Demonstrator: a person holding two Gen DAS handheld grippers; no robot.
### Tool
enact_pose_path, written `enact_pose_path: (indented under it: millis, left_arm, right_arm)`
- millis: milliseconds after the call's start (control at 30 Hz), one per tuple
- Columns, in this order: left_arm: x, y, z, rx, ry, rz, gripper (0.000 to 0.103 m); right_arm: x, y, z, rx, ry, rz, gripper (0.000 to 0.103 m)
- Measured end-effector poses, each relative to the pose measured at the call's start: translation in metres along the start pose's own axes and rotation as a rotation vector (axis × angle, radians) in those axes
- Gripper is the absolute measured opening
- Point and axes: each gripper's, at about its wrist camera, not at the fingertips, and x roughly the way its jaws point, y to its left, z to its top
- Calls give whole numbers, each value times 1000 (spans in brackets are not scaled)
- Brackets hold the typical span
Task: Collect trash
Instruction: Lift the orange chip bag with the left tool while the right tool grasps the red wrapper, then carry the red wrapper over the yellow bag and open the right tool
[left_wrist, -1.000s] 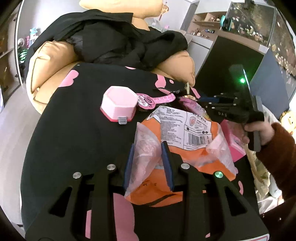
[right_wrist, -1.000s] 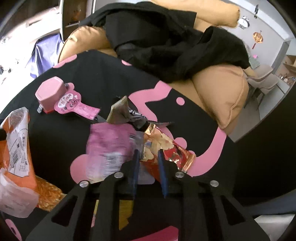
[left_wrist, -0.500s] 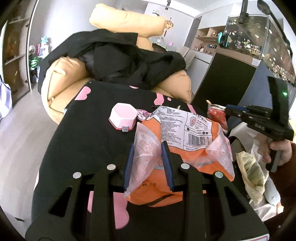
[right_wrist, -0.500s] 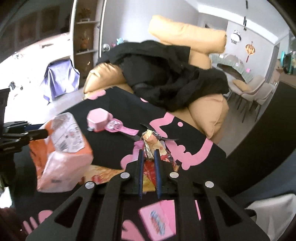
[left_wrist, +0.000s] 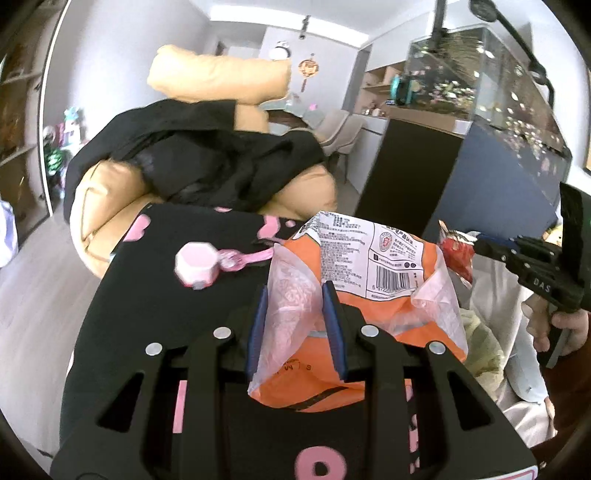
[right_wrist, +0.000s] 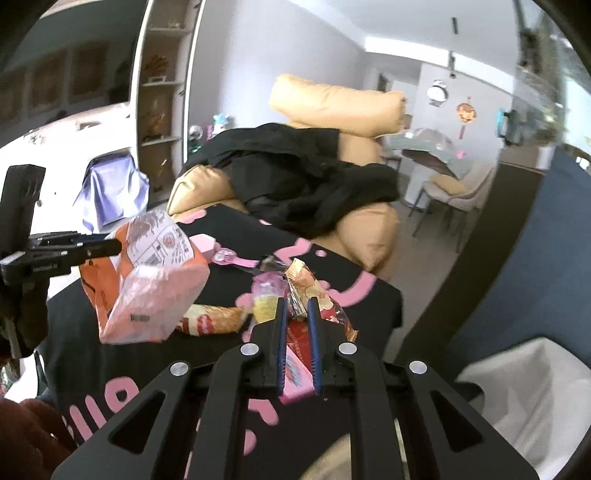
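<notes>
Left claw (left_wrist: 295, 295) is pinched on the clear plastic edge of the orange snack bag (left_wrist: 369, 280), blue pads (left_wrist: 255, 325) gripping either side of the crinkled film. The bag hangs lifted in front of the left wrist camera, its white label and barcode facing out, above the black surface with pink print (left_wrist: 140, 295). From the right wrist view that same orange bag (right_wrist: 147, 280) shows held up off the surface by the left claw (right_wrist: 114, 245), which reaches in from the left edge.

Right claw (right_wrist: 295, 306) is nearly closed, pads narrow, clamping a red and gold wrapper (right_wrist: 314, 295) that pokes up between them. Seen from the left wrist, the right claw (left_wrist: 476, 243) holds that red wrapper (left_wrist: 456, 254) out beyond the surface edge, over a white trash bag (left_wrist: 517, 350) with crumpled yellowish litter inside. The person's hand (left_wrist: 554, 325) grips the handle below.

On the surface: a pink hexagonal box (left_wrist: 195, 264) with a pink tag beside it, well left of the orange bag. In the right wrist view, a pale pink packet (right_wrist: 266, 290) and an orange-and-white wrapper (right_wrist: 218, 317) lie just beyond the right claw's tips. Behind it all, a tan sofa (right_wrist: 369, 229) with black clothing (right_wrist: 303, 184) draped across it.
</notes>
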Motion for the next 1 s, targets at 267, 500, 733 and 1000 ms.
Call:
enact_pose_path:
  millis: [267, 500, 733, 1000]
  left_arm:
    - [17, -79, 10, 85, 26, -100, 29]
    - [37, -146, 14, 126, 52, -193, 29]
    - [67, -181, 4, 154, 113, -213, 29]
    - [89, -178, -8, 148, 171, -183, 29]
  right_arm:
    - [-60, -51, -51, 99, -41, -77, 12]
    - [-81, -92, -107, 214, -6, -131, 12]
    - [-55, -120, -158, 319, 71, -121, 12]
    - [-10, -130, -202, 411, 155, -95, 35]
